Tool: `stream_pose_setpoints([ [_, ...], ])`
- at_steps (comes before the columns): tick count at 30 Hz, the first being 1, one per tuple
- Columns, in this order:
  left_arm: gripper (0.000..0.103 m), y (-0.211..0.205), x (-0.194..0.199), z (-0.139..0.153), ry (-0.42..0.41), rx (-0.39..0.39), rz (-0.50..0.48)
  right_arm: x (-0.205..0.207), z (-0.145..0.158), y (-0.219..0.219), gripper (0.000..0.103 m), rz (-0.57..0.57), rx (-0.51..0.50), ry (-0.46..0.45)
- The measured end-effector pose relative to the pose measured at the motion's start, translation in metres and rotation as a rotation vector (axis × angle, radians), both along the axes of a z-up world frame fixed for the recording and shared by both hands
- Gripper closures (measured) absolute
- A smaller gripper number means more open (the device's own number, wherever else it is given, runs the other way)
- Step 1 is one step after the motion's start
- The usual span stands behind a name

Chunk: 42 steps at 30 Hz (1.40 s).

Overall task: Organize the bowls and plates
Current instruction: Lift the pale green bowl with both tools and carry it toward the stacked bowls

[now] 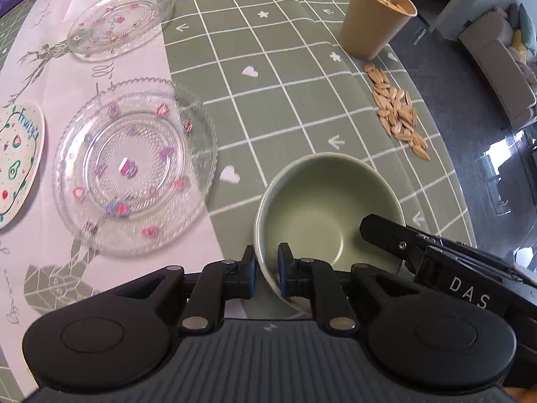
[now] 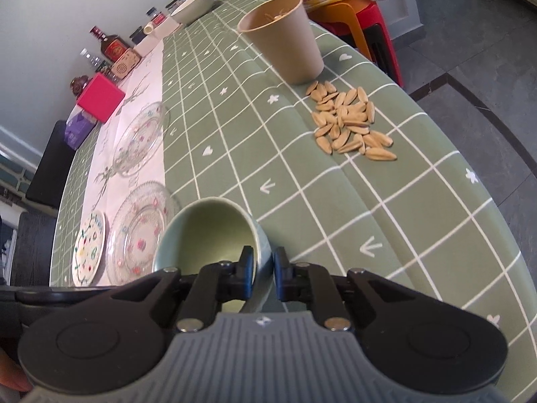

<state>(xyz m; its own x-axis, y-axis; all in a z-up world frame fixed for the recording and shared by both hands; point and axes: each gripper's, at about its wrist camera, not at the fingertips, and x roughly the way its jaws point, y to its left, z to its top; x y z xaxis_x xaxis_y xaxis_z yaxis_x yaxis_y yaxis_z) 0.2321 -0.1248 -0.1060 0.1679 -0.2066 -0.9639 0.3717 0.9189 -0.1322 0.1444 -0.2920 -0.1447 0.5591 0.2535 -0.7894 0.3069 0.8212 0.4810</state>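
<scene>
With both grippers clamped on opposite parts of the rim of the green bowl (image 1: 322,201), the step in hand appears to be carrying it toward the plates. The left gripper (image 1: 267,270) has one finger outside the wall and one inside, jaws closed on the rim; the right gripper (image 2: 262,272) grips the same way on the far side. From the right wrist view the bowl looks tilted, at the near end of the checked tablecloth (image 1: 285,100), just beside the large glass plate (image 1: 134,168). Whether its base touches the cloth cannot be told.

Recommended handling: move both grippers together at equal height so the rim is not twisted. Keep the bowl level. Clear the beaded plate edge before lowering. Stay away from the loose seeds (image 2: 352,121) and the paper cup (image 2: 282,37).
</scene>
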Motion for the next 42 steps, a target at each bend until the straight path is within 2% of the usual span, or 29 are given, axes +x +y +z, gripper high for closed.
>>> stream_pose_setpoints([
  [7,0.086,0.01,-0.027,0.002,0.015,0.048,-0.033,-0.031,0.012,0.024,0.094,0.084,-0.07,-0.012],
  [11,0.084,0.011,-0.036,0.001,0.006,0.079,-0.06,-0.049,0.012,0.031,0.093,0.087,-0.062,-0.022],
  [16,0.081,0.004,-0.039,0.002,-0.086,0.124,-0.096,-0.048,0.011,0.03,0.091,0.056,-0.042,-0.019],
  [21,0.081,0.006,-0.032,0.003,-0.096,0.092,-0.073,-0.038,0.004,0.035,0.091,0.045,-0.045,-0.004],
  [23,0.081,0.006,-0.029,0.0,-0.075,0.086,-0.063,-0.035,-0.003,0.036,0.091,0.043,-0.033,0.014],
  [24,0.085,0.007,-0.028,-0.002,-0.055,0.071,-0.055,-0.034,-0.006,0.036,0.091,0.042,-0.022,0.019],
  [31,0.084,0.012,-0.024,-0.004,-0.044,0.026,-0.038,-0.03,-0.013,0.035,0.086,0.032,0.025,0.036],
  [33,0.081,0.011,-0.024,-0.006,-0.039,0.02,-0.042,-0.031,-0.013,0.035,0.087,0.032,0.018,0.029],
  [34,0.081,0.011,-0.024,-0.007,-0.041,0.017,-0.041,-0.031,-0.014,0.035,0.09,0.029,0.006,0.025],
  [42,0.084,0.014,-0.023,-0.005,0.006,0.019,0.017,-0.033,-0.015,0.03,0.092,-0.012,0.042,0.033],
])
